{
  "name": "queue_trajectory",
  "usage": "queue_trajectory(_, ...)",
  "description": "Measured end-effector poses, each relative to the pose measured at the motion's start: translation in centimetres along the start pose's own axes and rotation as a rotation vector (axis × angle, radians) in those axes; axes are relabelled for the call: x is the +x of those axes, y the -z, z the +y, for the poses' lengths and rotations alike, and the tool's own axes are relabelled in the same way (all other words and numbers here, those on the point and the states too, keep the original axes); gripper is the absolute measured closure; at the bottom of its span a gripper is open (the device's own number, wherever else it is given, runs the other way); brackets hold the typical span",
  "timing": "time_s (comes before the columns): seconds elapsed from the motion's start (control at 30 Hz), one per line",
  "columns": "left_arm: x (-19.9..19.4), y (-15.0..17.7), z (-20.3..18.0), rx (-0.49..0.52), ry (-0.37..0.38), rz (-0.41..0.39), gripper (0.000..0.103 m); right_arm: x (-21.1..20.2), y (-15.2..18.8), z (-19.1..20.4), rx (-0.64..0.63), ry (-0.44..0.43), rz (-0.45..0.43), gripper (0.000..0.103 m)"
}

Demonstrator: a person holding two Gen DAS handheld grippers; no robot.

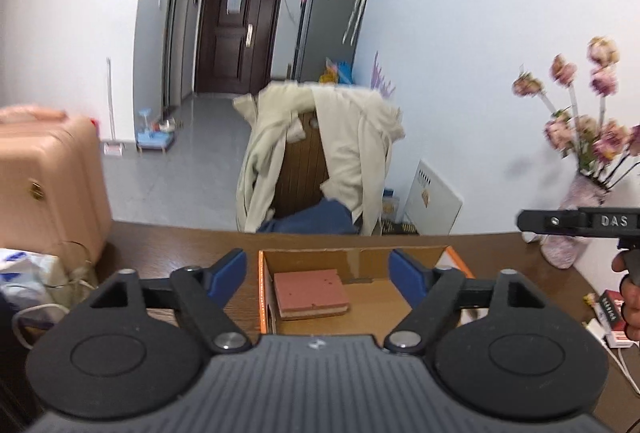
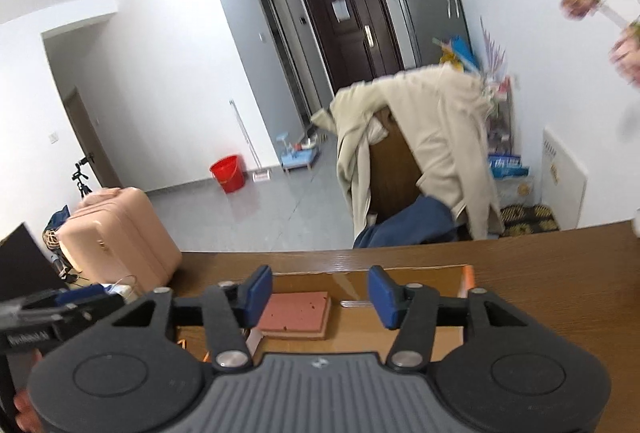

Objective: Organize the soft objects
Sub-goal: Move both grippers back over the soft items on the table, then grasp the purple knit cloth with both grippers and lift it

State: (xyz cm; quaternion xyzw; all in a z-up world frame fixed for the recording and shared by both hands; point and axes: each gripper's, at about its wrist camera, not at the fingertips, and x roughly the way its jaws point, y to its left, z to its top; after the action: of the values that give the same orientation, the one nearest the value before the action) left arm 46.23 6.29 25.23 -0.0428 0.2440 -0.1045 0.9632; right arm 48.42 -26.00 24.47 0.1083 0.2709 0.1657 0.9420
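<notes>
A pink sponge block (image 1: pixel 310 293) with a tan underside lies flat in the left part of an open cardboard box (image 1: pixel 352 259) with an orange rim, on the brown wooden table (image 1: pixel 172 243). My left gripper (image 1: pixel 318 271) hovers above the box with its blue pads wide apart and nothing pressed between them. My right gripper (image 2: pixel 320 295) also hangs open over the same box (image 2: pixel 440 341), and the sponge (image 2: pixel 298 317) sits below its left pad, untouched.
A vase of pink flowers (image 1: pixel 576 193) stands at the table's right end, near a small red box (image 1: pixel 610 309) and a white cable. Behind the table are a chair draped with a beige jacket (image 1: pixel 352 153), a pink suitcase (image 1: pixel 48 185) and a red bucket (image 2: pixel 228 173).
</notes>
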Motion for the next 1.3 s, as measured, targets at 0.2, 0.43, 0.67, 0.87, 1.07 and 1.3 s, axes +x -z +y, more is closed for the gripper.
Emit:
queue_trajectory(0.2,-7.9,2.8,-3.2,0.028,-0.017,-0.044,0.014,-8.6,3.6,-0.8,-0.046,-0.042,-0.029,0.038)
queue_trajectory(0.43,-16.2,10.4,-5.9,0.044,0.008,-0.164,0.001,-16.4,11.6,-1.4,-0.131,-0.059,-0.083,0.026)
queue_trajectory(0.67,-19.8,19.4,-7.3,0.076,-0.018,-0.17,0.0,-21.2,22.6,0.0,-0.321,-0.018,-0.152,0.014)
queue_trajectory(0.87,-18.7,25.7,-6.7,-0.063,0.036,-0.088,0.0,-21.6,30.8,-0.2,-0.313,0.041,-0.084,0.012)
queue_trajectory(1.07,-16.0,27.5,-7.9,-0.041,0.047,-0.037,0.0,-22.2,34.1,-1.6,-0.193,0.076,-0.078,0.012)
queue_trajectory(1.3,-10.0,28.7,-10.1,-0.126,0.14,0.095,0.0,-19.9,32.0,-2.3,-0.189,0.095,-0.093,0.013)
